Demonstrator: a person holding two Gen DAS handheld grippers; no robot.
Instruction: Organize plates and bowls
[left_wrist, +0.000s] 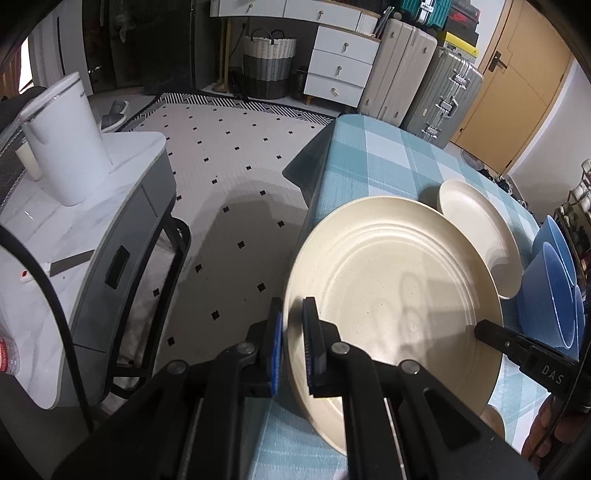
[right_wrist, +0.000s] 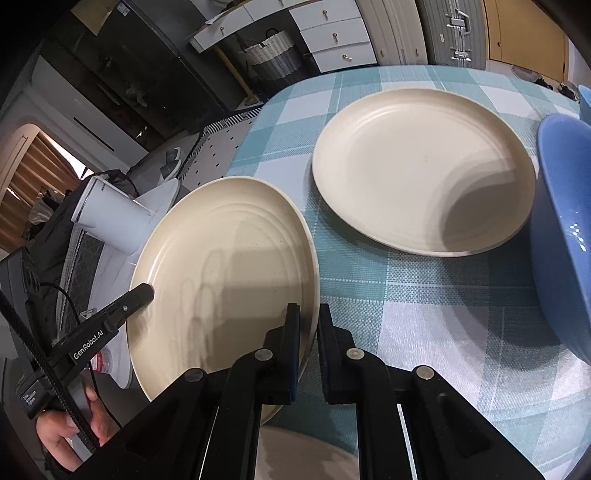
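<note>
Gripping, left hand-held gripper (left_wrist: 292, 332): the near plate (left_wrist: 399, 288) is clamped at its left rim.
Near plate: held tilted over the surface (left_wrist: 369, 158) edge.
Right hand-held gripper (right_wrist: 309, 345): the near plate's right rim is pinched.
Second plate (right_wrist: 417, 166): lying flat beyond the near plate.
Blue bowls (left_wrist: 550, 288): right of the near plate.
</note>
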